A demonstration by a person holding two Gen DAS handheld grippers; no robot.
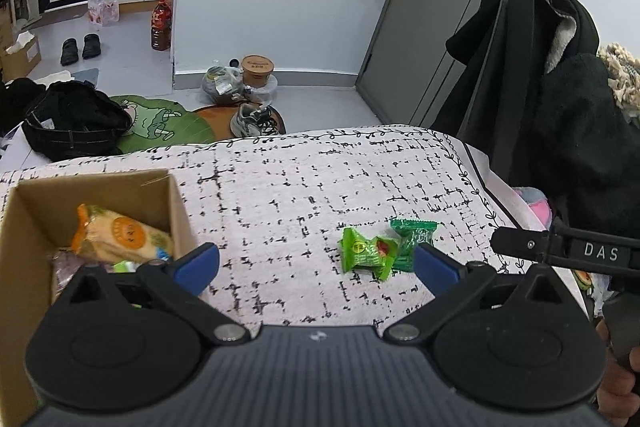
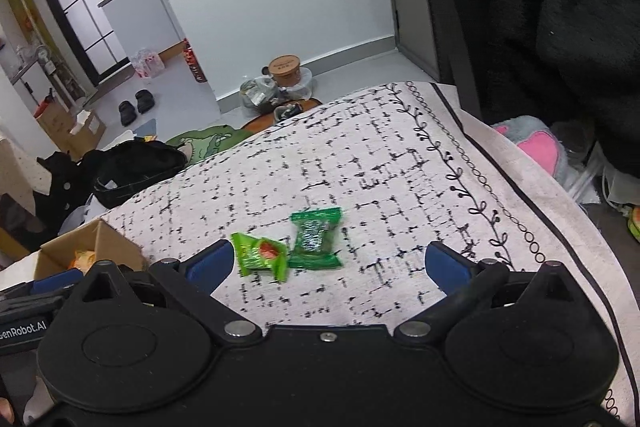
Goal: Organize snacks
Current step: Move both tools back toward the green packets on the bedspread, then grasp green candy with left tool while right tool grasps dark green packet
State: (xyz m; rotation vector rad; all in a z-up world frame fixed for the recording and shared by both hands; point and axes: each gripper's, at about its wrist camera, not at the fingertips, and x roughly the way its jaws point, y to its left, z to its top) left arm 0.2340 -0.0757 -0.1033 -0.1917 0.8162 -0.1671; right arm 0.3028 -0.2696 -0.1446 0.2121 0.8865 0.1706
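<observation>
Running this one remotely, so here's what I see, going left to right. Lower left of the left wrist view there's a cardboard box (image 1: 100,195) sitting on the patterned cloth (image 1: 280,187) that covers the counter. It already has an orange-and-yellow snack packet (image 1: 120,233) in it plus a couple of bits I can't make out, so my guess is that's the bin everything gets sorted into.

My left tongs (image 1: 316,265) are spread wide with nothing between the blue pads, the left pad sitting just at the box's near corner. Makes sense to me as a stance for a fresh pick.

A bit right of centre are the two snacks not yet in the box: a light green wrapper (image 1: 366,251) with a red spot on it, and touching it on the right a darker green wrapper (image 1: 412,239). They're lying flat on the cloth, well apart from the box. In the right wrist view the same pair sits just ahead of my right tongs (image 2: 328,269), closer to the left pad, the light one almost at that pad's tip.

Right tongs are also wide and empty. Since the two wrappers overlap at the edges, I'd reckon grabbing one cleanly could drag the other along.

Far right of the left view is the other tool's arm marked DAS, with dark coats (image 1: 560,107) hanging behind.
</observation>
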